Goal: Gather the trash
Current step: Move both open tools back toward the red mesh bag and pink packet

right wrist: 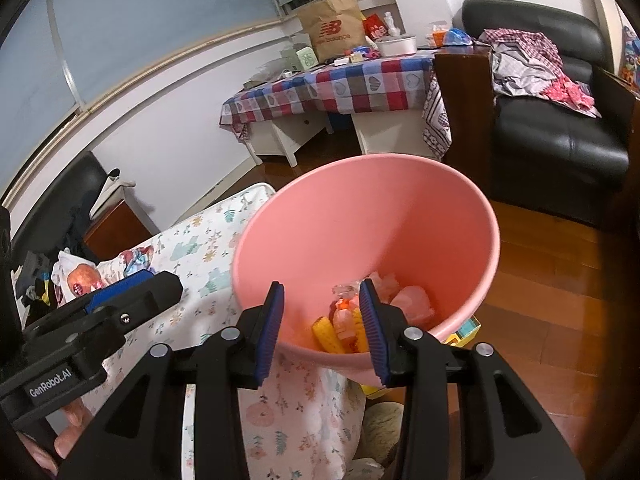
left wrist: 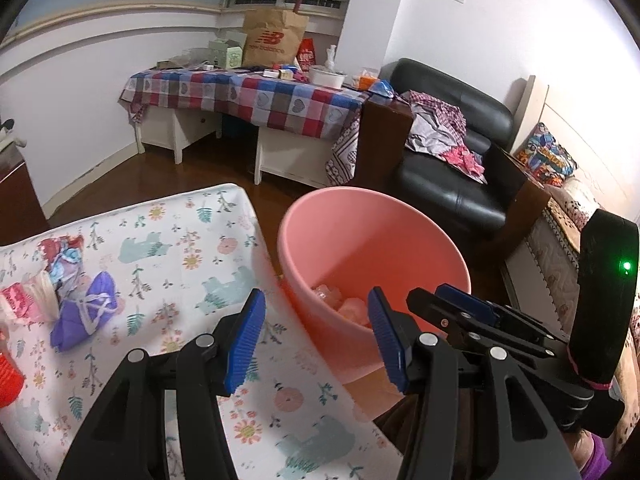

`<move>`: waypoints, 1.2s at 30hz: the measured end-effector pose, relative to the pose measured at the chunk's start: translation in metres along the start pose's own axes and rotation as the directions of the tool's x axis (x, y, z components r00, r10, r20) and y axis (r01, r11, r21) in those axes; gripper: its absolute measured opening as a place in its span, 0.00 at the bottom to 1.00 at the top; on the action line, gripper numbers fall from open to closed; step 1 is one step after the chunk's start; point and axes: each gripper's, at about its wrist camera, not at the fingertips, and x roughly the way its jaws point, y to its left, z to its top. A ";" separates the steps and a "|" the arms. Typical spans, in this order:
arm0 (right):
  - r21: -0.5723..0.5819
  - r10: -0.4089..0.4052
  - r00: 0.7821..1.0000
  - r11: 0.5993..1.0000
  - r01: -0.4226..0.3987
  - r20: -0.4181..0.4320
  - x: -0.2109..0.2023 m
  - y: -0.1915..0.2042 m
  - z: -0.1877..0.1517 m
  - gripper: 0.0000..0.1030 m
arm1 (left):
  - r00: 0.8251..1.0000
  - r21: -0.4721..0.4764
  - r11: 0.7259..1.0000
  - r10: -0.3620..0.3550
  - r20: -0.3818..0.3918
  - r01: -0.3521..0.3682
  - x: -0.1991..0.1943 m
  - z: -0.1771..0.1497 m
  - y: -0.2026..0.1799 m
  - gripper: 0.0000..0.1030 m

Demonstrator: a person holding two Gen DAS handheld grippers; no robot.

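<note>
Hovering over a pink bin (right wrist: 400,208) holding wrappers (right wrist: 348,320), right gripper (right wrist: 324,328) with jaws apart and empty, left gripper (left wrist: 316,336) gaping wide and empty beside the bin, purple trash (left wrist: 86,316) lying on the floral cloth (left wrist: 180,240) left of the bin.

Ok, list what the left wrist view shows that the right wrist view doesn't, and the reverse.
Left wrist only: a purple tied bundle on the floral cloth, and a bed edge with a colourful pillow at far right.

Right wrist only: yellow pieces among the trash deep in the pink bin, and a yellow box on the floor beneath it.

Both: the pink bin, the floral cloth, the checked table, the black armchair, and both grippers, left gripper and right gripper, with nothing between their fingers.
</note>
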 end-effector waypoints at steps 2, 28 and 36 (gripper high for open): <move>-0.012 0.004 1.000 1.000 -0.004 -0.002 -0.001 0.006 -0.001 0.39 | 1.000 -0.009 1.000 0.007 0.005 -0.007 -0.006 -0.002 0.005 0.51; -0.144 0.183 0.976 0.969 -0.198 -0.116 0.018 0.112 -0.032 0.39 | 0.957 -0.144 0.949 0.288 0.039 -0.280 -0.087 -0.051 0.120 0.57; -0.187 0.213 0.962 0.951 -0.244 -0.173 0.031 0.141 -0.040 0.39 | 0.906 -0.295 0.868 0.423 0.021 -0.399 -0.122 -0.071 0.196 0.57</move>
